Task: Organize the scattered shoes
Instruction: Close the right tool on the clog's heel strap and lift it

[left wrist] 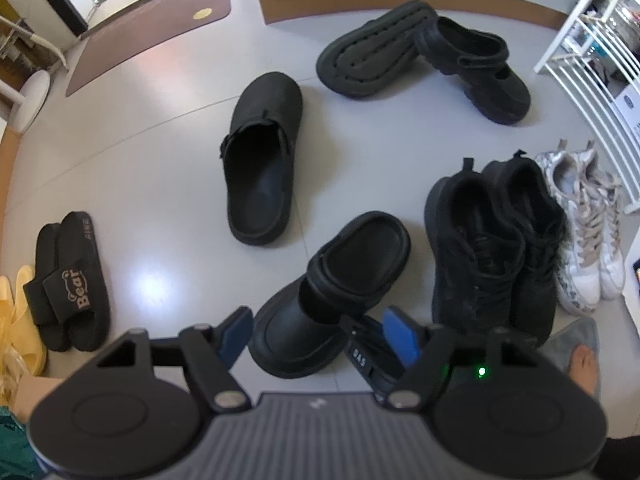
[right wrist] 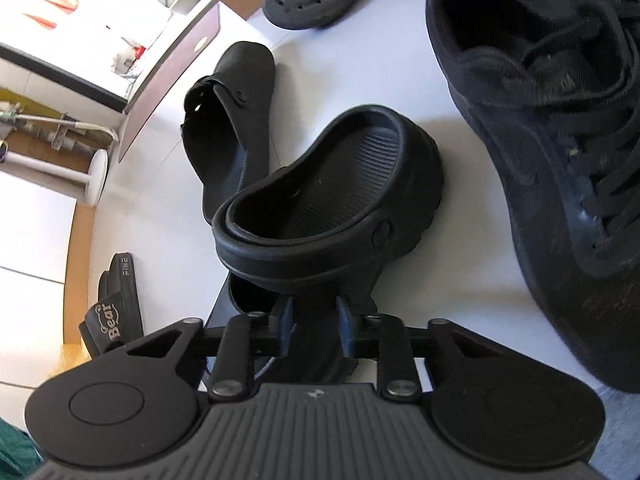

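A: Biggest first?
B: Grey tile floor point(left wrist: 152, 184), shoes all over it. White rack point(left wrist: 592, 80) far ahead-right of the left gripper point(left wrist: 320, 334), brown mat point(left wrist: 152, 28) far ahead-left.
A: Shoes?
B: Black sneaker pair point(left wrist: 492, 248) side by side, ahead-right of left gripper. In the right wrist view one sneaker sits close to the right of the right gripper point(right wrist: 314, 320). White sneaker pair point(left wrist: 588, 224) just beyond the black pair, next to the rack.
A: Clogs?
B: Chunky clog pair point(left wrist: 424, 56) far ahead w/ one flipped sole-up, leaning on its mate. Flat mule point(left wrist: 260, 160) ahead, alone, upright, well apart from the rest.
A: The one being handled?
B: Black clog point(left wrist: 332, 292) directly in front of the left gripper, toe end nearest it. Right gripper is clamped on that clog's toe part, fingers pressed to either side; heel end w/ strap points away from it.
A: Left gripper?
B: Spread wide, blue pads point(left wrist: 400, 336) apart, gripping nothing, hovering just short of the clog.
A: Smaller stuff?
B: Black "Bear" slides point(left wrist: 72, 284) left of left gripper, yellow slipper point(left wrist: 20, 312) touching their far-left side. Bare foot point(left wrist: 586, 364) on a grey mat, near right.
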`<state>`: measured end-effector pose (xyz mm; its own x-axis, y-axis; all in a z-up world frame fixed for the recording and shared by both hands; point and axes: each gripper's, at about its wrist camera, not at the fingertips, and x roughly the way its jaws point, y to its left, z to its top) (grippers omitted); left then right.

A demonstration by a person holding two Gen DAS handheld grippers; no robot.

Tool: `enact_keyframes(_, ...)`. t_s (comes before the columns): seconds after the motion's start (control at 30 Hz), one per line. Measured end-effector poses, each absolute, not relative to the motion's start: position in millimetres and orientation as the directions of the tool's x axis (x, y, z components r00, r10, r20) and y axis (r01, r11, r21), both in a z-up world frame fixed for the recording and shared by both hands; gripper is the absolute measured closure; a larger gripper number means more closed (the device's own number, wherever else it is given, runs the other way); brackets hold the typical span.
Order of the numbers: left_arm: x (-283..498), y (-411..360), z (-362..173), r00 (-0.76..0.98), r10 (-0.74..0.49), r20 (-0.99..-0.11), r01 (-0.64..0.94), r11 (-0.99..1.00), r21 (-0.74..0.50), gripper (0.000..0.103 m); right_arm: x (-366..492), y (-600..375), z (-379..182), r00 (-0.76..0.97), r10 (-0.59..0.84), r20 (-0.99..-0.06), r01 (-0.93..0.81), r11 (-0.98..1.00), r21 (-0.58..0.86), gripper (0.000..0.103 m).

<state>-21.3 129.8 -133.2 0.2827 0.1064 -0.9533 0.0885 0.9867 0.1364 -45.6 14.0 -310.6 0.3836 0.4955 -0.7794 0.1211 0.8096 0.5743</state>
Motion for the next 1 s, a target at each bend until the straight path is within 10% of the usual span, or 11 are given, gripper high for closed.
enact_keyframes(0.2, -19, 130, -132, 0.287, 0.107, -0.952, 0.077, 0.988, 0.135, 0.029, -43, -15, -309, 0.405, 0.420, -0.812, 0.163, 0.841, 0.516, 0.100)
enact_keyframes(0.37, -20, 130, -132, 0.288, 0.105, -0.952, 0.075, 0.988, 0.132, 0.029, -41, -22, -313, 0.391, 0.486, -0.781, 0.163, 0.799, 0.579, 0.092)
enact_keyframes(0.53, -20, 131, -131, 0.291, 0.108, -0.951, 0.066, 0.989, 0.133, 0.028, -39, -15, -315, 0.387, 0.495, -0.778, 0.150, 0.799, 0.583, 0.060)
enact_keyframes(1.0, -20, 135, -132, 0.290, 0.099, -0.952, 0.050, 0.992, 0.119, 0.028, -39, 13, -319, 0.392, 0.489, -0.779, 0.106, 0.817, 0.567, 0.062)
